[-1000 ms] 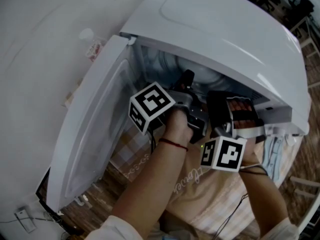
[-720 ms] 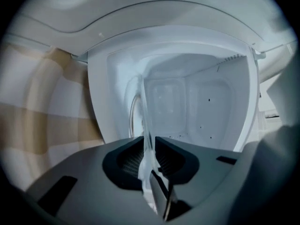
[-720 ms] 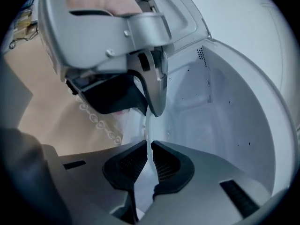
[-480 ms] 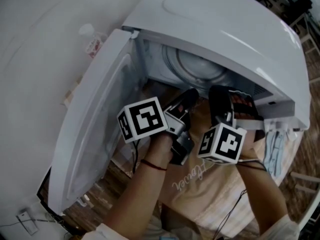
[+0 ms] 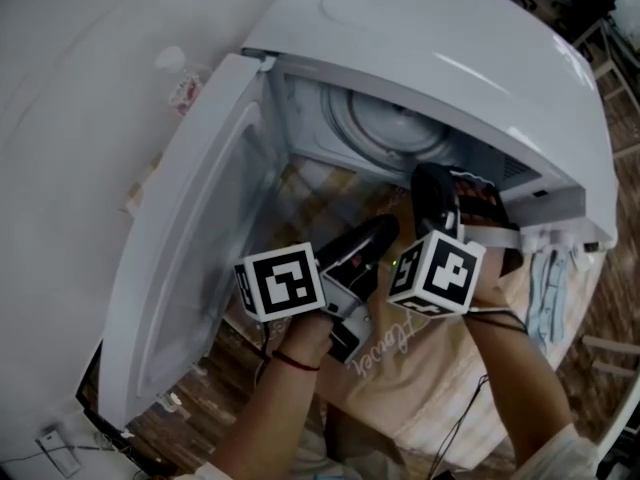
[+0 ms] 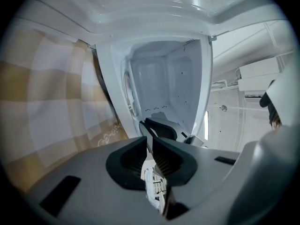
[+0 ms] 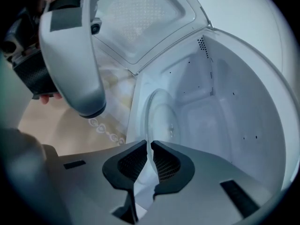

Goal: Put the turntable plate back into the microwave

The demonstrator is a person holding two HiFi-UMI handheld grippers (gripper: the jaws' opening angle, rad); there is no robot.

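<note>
Hanging beside the open door (image 5: 190,258), the left gripper (image 5: 387,227) has its jaws pressed together, empty; the right gripper (image 5: 431,175) too. The turntable plate (image 5: 400,133) lies inside the microwave (image 5: 450,48); if seated off-centre, it could wobble

Upper centre of the head view, the microwave (image 5: 450,58) is hiding part of the plate (image 5: 395,128) and running off the top edge.
</note>
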